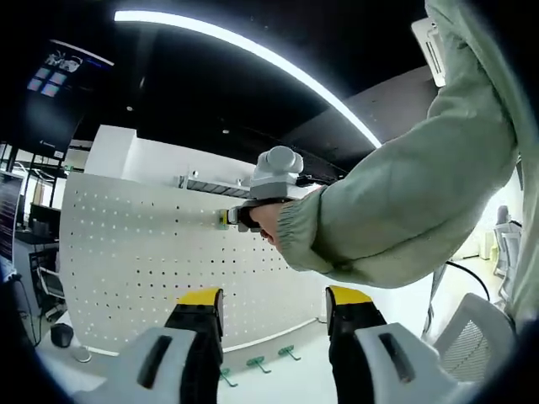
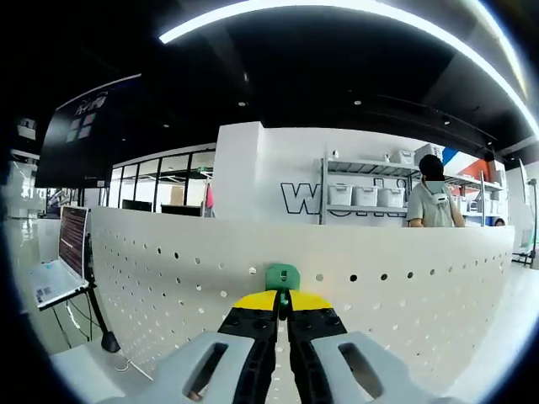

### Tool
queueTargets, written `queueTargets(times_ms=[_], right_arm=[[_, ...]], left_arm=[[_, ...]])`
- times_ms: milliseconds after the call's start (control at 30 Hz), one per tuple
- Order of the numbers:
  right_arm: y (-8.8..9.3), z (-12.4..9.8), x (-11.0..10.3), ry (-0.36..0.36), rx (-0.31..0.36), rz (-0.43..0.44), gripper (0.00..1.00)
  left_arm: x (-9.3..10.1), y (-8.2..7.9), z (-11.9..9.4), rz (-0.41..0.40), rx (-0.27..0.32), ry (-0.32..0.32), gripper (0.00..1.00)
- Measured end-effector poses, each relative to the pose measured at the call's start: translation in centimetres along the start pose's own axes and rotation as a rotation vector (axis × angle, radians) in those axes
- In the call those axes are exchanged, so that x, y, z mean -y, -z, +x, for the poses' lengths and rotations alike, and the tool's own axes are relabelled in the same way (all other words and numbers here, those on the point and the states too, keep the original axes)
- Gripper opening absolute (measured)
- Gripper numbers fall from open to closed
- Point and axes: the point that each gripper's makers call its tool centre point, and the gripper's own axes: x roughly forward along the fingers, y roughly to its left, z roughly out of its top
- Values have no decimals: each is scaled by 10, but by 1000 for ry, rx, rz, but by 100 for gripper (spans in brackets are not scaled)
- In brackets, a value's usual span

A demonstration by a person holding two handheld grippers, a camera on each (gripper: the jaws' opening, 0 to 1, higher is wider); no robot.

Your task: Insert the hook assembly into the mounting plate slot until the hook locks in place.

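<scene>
Hook assembly (image 2: pixel 282 276), green: gripped at the tips of the right tongs (image 2: pixel 283 300), whose jaws are closed tight on it, and pressed against the white perforated mounting plate (image 2: pixel 168 278) near the plate's upper edge, roughly midway along its width. Whether the hook is already seated in a hole cannot be told, as the jaws cover the joint.

Right tongs, as seen in the left gripper view (image 1: pixel 226 218): held by a person's hand (image 1: pixel 268 220) in a pale green sleeve (image 1: pixel 404 210), tips at the plate's upper part, a small green piece visible at the contact.

Left tongs (image 1: pixel 274 307): jaws parted, nothing held, kept back from the plate and aimed at its lower half.

Spare green hooks (image 1: pixel 258 364): three pieces lying on the white worktop (image 1: pixel 312 379) just beside the plate's bottom edge, well apart from both tongs.

Risks, judged: a hook misaligned with its hole may skid across the plate face when pushed; a tilted approach may leave it half-engaged and unlocked; the freestanding plate may tip or slide backward under pressure, since the left tongs are not bracing it; early release may drop the piece behind the top edge.
</scene>
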Motion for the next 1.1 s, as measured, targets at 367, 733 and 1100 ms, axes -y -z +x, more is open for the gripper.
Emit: queueTargets(times_ms=[367, 733, 1100], right_arm=[[3, 2, 0, 20, -2, -28, 1], [3, 2, 0, 19, -8, -19, 1], [3, 1, -1, 8, -20, -14, 2]], left_arm=[[-1, -2, 0, 1, 7, 1, 50], [-1, -2, 0, 0, 8, -2, 50], [0, -1, 0, 0, 4, 3, 50]])
